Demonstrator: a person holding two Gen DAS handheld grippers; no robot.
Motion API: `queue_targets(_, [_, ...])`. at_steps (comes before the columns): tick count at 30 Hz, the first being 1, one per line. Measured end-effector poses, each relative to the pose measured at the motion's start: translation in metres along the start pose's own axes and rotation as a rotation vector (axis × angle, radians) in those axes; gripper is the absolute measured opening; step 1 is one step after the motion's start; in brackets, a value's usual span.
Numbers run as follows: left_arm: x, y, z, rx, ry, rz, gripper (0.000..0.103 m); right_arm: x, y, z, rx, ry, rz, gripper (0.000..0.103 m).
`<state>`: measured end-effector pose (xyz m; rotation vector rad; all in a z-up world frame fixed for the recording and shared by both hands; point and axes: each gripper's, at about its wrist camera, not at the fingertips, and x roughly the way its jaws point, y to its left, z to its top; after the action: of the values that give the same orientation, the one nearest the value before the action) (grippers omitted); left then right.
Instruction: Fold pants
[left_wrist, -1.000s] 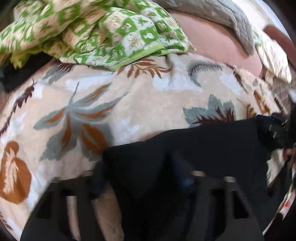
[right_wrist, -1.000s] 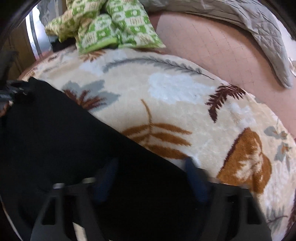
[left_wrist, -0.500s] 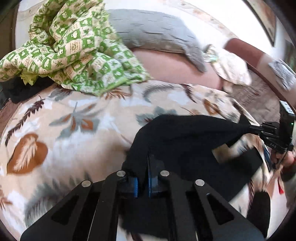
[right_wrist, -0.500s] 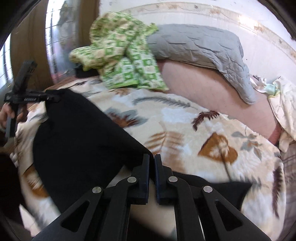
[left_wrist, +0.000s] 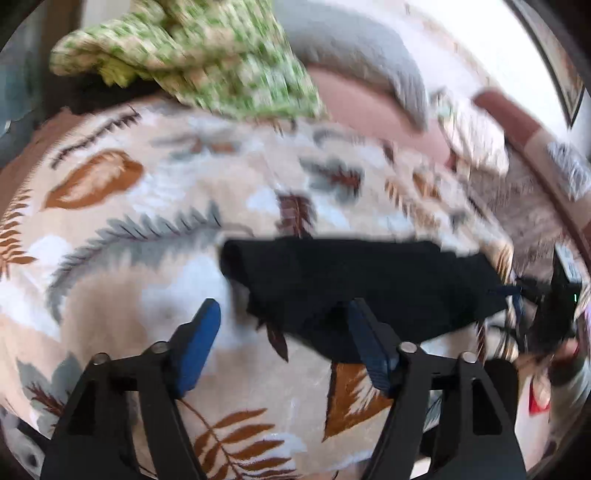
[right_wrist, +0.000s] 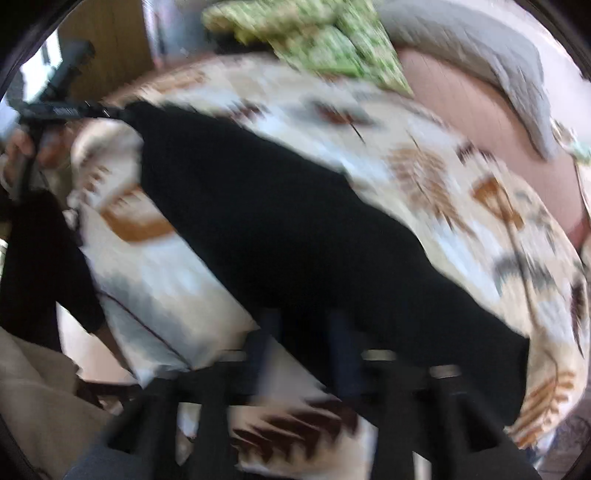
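From my left wrist view the black pants (left_wrist: 354, 284) lie folded in a long dark band across the leaf-print blanket (left_wrist: 147, 258), their far fold edge fairly straight and their left end rounded, with broad bare blanket to the left and beyond them. My left gripper (left_wrist: 284, 325) has its jaws spread and opening; the left blue pad stands over bare blanket, the right one over the near edge of the pants, and nothing is pinched. In the right wrist view the pants (right_wrist: 295, 229) run as a diagonal strip from upper left to lower right, with blanket (right_wrist: 480, 229) open on both long sides and the bed's edge dropping away at lower left. My right gripper (right_wrist: 299, 339) is badly smeared by motion; I read its jaws as apart and opening, with the near part of the pants lying under them, but I cannot make out the pads clearly. I count one pair of pants, one leaf-print blanket, one green checked quilt (left_wrist: 192, 55) bunched at the far side, one grey quilted cover (left_wrist: 362, 59) beside it, and two grippers. The left gripper (right_wrist: 66, 107) shows at the far end of the pants in the right view, held in a hand (right_wrist: 22, 155) that is half cut off by the frame. Both views are blurred, so creases and layers in the black cloth are unreadable.
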<state>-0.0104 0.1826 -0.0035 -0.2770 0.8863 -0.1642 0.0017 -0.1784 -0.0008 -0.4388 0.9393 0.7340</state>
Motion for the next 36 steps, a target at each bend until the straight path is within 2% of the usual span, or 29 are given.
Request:
queue_targets(1, [-0.003, 0.004, 0.003, -0.023, -0.011, 0.012, 0.075, -0.001, 0.014, 0.009, -0.015, -0.048, 0.033, 0.087])
queue_targets(3, [-0.007, 0.013, 0.012, -0.108, -0.041, 0.064, 0.075, 0.008, 0.047, 0.031, -0.083, -0.083, 0.063, 0.087])
queue_targets(7, [0.001, 0.026, 0.021, -0.259, -0.089, 0.154, 0.075, 0.044, 0.107, 0.069, -0.183, -0.184, 0.037, 0.088])
queue_targets(9, [0.007, 0.030, 0.020, -0.288, -0.119, 0.151, 0.075, 0.070, 0.131, 0.078, -0.257, -0.158, -0.010, 0.089])
queue_targets(12, [0.015, 0.039, 0.016, -0.290, -0.144, 0.164, 0.075, 0.102, 0.160, 0.071, -0.424, -0.074, -0.096, 0.089])
queue_targets(13, [0.020, 0.045, 0.014, -0.298, -0.138, 0.189, 0.075, 0.109, 0.166, 0.068, -0.469, -0.076, -0.152, 0.088])
queue_targets(14, [0.026, 0.050, 0.014, -0.320, -0.116, 0.210, 0.075, 0.118, 0.169, 0.066, -0.515, -0.089, -0.269, 0.088])
queue_targets(15, [0.029, 0.056, 0.014, -0.344, -0.101, 0.205, 0.075, 0.124, 0.170, 0.070, -0.530, -0.104, -0.346, 0.088])
queue_targets(17, [0.032, 0.067, 0.015, -0.407, -0.095, 0.153, 0.075, 0.134, 0.167, 0.082, -0.503, -0.133, -0.403, 0.087])
queue_targets(19, [0.029, 0.074, 0.013, -0.447, -0.110, 0.111, 0.075, 0.139, 0.160, 0.096, -0.407, -0.153, -0.331, 0.084])
queue_targets(21, [0.022, 0.083, 0.010, -0.495, -0.136, 0.084, 0.076, 0.136, 0.144, 0.110, -0.230, -0.161, -0.166, 0.066])
queue_targets(22, [0.020, 0.085, 0.009, -0.513, -0.146, 0.076, 0.077, 0.133, 0.136, 0.114, -0.162, -0.162, -0.103, 0.064])
queue_targets(24, [0.014, 0.092, 0.006, -0.548, -0.176, 0.060, 0.082, 0.117, 0.098, 0.116, 0.091, -0.222, 0.080, 0.064])
queue_targets(27, [0.011, 0.092, 0.007, -0.554, -0.197, 0.065, 0.082, 0.112, 0.055, 0.107, 0.384, -0.287, 0.247, 0.068])
queue_targets(29, [0.010, 0.088, 0.008, -0.541, -0.205, 0.055, 0.082, 0.121, 0.055, 0.110, 0.413, -0.231, 0.295, 0.068])
queue_targets(30, [0.009, 0.084, 0.010, -0.526, -0.211, 0.042, 0.082, 0.123, 0.066, 0.110, 0.369, -0.192, 0.315, 0.068])
queue_targets(32, [0.006, 0.075, 0.013, -0.485, -0.233, 0.032, 0.082, 0.121, 0.086, 0.112, 0.263, -0.164, 0.304, 0.069])
queue_targets(34, [0.003, 0.068, 0.015, -0.449, -0.249, 0.043, 0.082, 0.119, 0.107, 0.109, 0.146, -0.130, 0.306, 0.075])
queue_targets(36, [0.001, 0.058, 0.015, -0.405, -0.260, 0.041, 0.082, 0.110, 0.116, 0.103, 0.128, -0.143, 0.390, 0.076])
